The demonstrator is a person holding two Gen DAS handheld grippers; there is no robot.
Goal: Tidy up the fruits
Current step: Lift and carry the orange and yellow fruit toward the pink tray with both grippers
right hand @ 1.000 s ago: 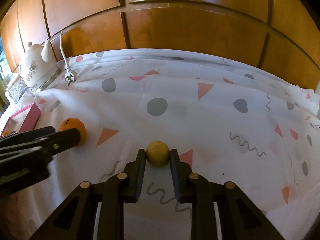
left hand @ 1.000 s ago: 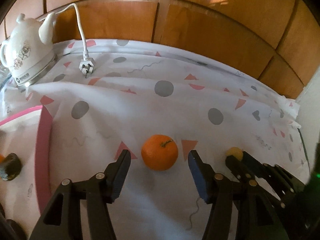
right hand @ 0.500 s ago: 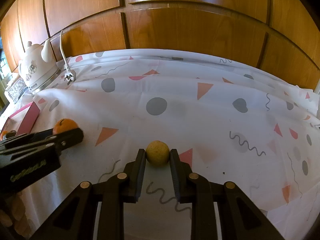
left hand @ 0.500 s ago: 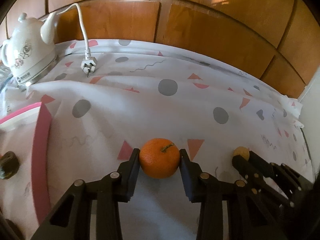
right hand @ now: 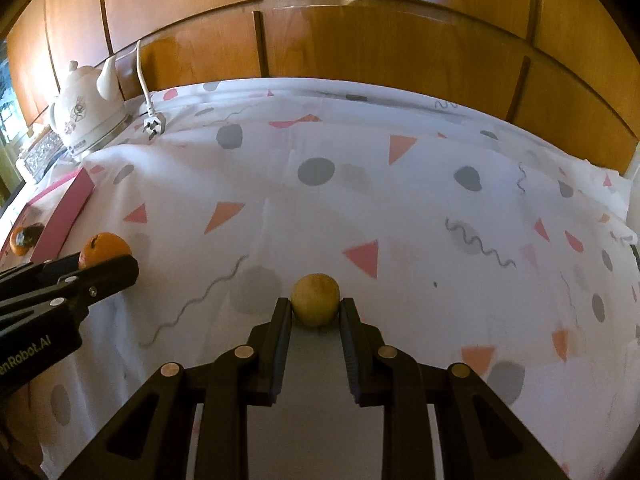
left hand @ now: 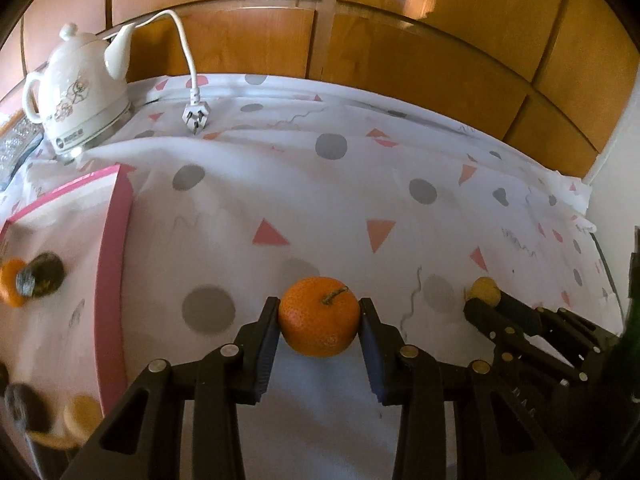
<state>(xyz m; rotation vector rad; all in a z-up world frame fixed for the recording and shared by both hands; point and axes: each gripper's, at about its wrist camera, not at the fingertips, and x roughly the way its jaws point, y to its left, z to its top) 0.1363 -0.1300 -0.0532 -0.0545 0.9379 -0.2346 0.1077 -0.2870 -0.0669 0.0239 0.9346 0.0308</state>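
Two hand-held grippers clamped: left [left hand: 319,322] on orange [left hand: 319,322], right [right hand: 315,308] on yellow fruit [right hand: 315,299].

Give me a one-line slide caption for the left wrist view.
Left gripper clamps an orange over the patterned cloth, pink tray alongside.

The patterned desk [right hand: 400,208] lies open ahead and rightward. Leftward, the pink box's wall [left hand: 114,264] blocks low passage; farther back the white kettle [left hand: 80,92] and loose plug [left hand: 196,116] crowd the corner beneath the wooden panels [right hand: 380,48].
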